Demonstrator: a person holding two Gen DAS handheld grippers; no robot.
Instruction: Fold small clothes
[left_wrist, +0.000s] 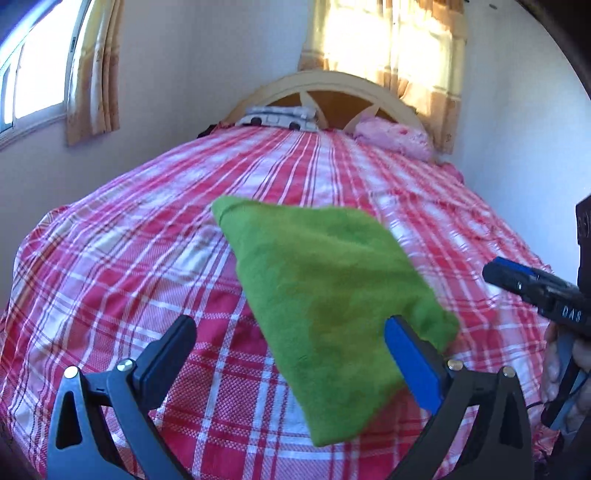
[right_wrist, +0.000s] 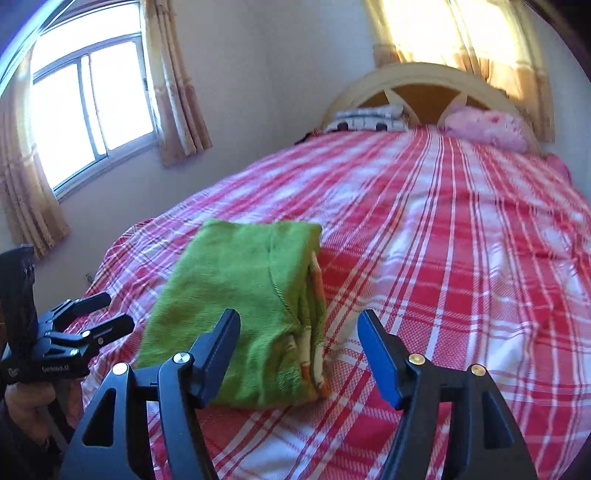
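A small green garment (left_wrist: 325, 295) lies folded into a compact rectangle on the red-and-white plaid bedspread (left_wrist: 129, 258). In the right wrist view the garment (right_wrist: 240, 295) shows its layered edges with a printed lining on the right side. My left gripper (left_wrist: 291, 332) is open, its jaws wide apart just above the garment's near end. My right gripper (right_wrist: 299, 332) is open and empty, with its jaws over the garment's right edge. The right gripper also shows at the right edge of the left wrist view (left_wrist: 517, 277), and the left gripper at the left edge of the right wrist view (right_wrist: 96, 314).
The bed runs back to a curved wooden headboard (left_wrist: 332, 88). A black-and-white pillow (left_wrist: 277, 118) and a pink pillow (left_wrist: 391, 136) lie against it. A window (right_wrist: 88, 107) with curtains is on the left wall. The bed's left edge (right_wrist: 110, 251) drops off near the garment.
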